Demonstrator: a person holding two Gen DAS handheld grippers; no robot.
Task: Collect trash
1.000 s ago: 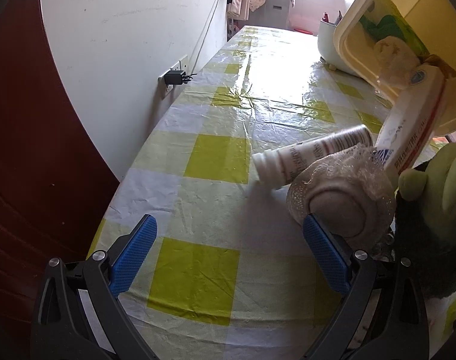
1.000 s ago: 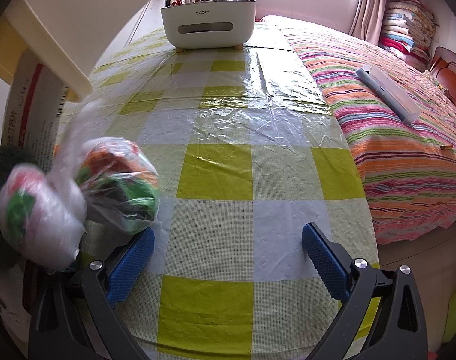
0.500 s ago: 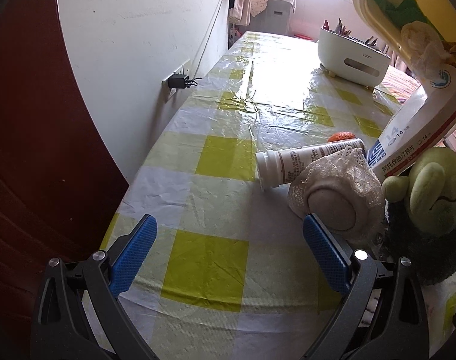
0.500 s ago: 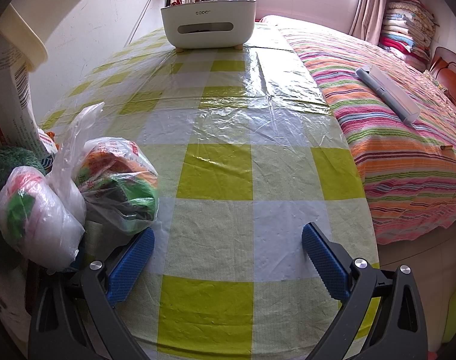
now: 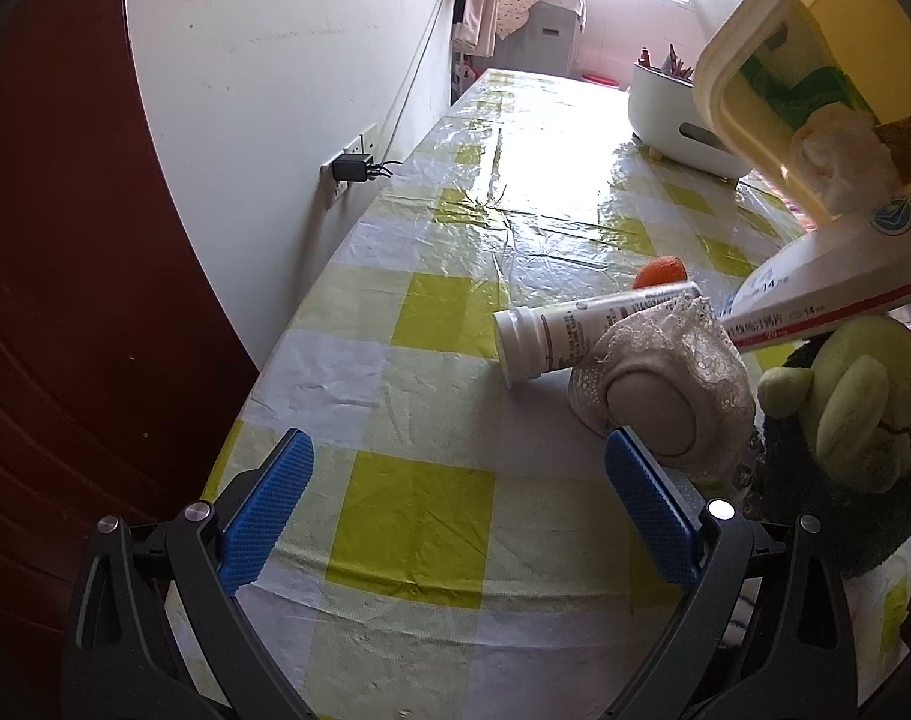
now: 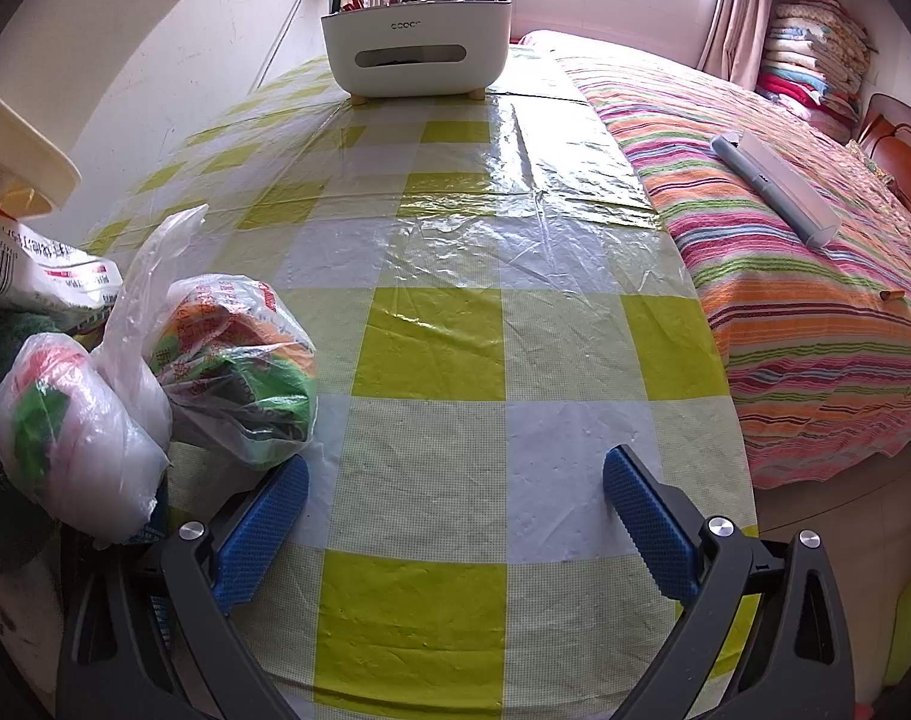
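Checked tablecloth (image 5: 413, 516), left wrist view: left gripper (image 5: 458, 504) spread wide, empty; white bottle (image 5: 575, 333) lay beside lace-covered item (image 5: 671, 396), cream bin (image 5: 773, 90) tilted above. Right wrist view: right gripper (image 6: 455, 525) released; tied plastic bags (image 6: 155, 378) just left of it.

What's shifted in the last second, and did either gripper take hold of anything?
The tilted cream bin drifted up and away, uncovering the orange ball behind the white bottle. Nothing was gripped: left gripper and right gripper stayed open. Bottle, lace pad and plastic bags stayed put.
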